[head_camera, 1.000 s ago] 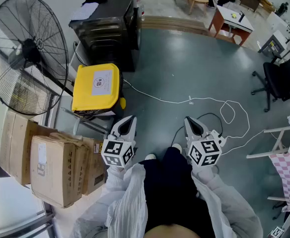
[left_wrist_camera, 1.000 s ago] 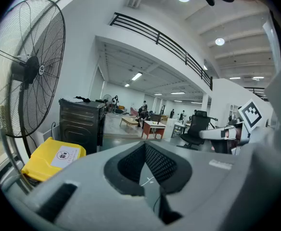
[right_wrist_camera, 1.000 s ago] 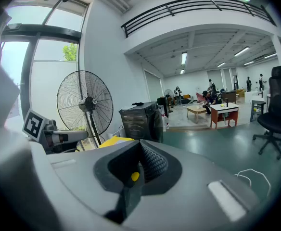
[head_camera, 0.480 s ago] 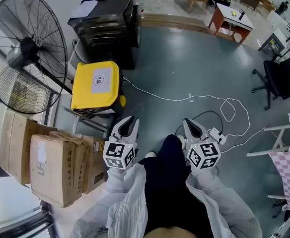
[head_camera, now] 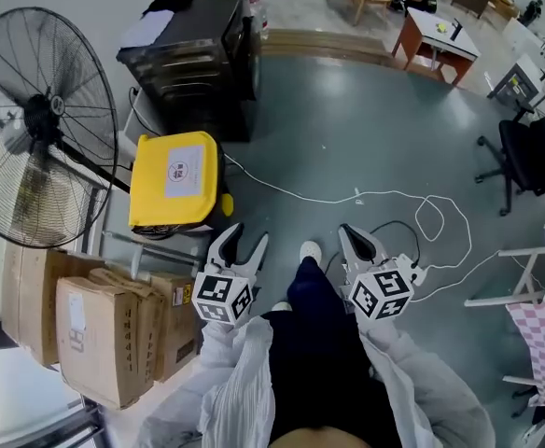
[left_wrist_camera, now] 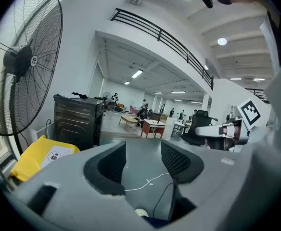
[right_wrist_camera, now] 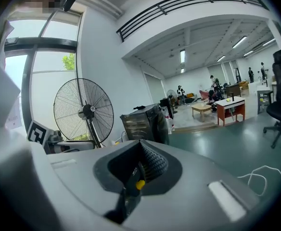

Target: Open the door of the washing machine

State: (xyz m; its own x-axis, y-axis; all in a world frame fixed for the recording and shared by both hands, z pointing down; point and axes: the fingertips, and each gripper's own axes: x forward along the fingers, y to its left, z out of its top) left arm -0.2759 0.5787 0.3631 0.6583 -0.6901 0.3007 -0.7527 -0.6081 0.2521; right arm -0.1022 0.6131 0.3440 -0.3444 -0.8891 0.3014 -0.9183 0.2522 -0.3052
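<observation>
We've got the 2 grippers held low at the bottom centre of the head view, either side of our dark trouser leg. The left gripper [head_camera: 244, 243] has just been opening its jaws. They stand wide apart, and in the left gripper view only bare floor shows between them. The right gripper [head_camera: 350, 238] has its jaws pressed together on nothing. The washing machine [head_camera: 193, 59], a dark box with a cloth on top, sits at the upper left, well apart from both grippers, and we can't make out its door from here. Between it and the left gripper lies a yellow container [head_camera: 172, 177]. A pedestal fan [head_camera: 39, 129] fills the far left, cardboard boxes [head_camera: 90, 339] crowd the lower left, and a white cable [head_camera: 358, 195] loops across the floor to the right.
</observation>
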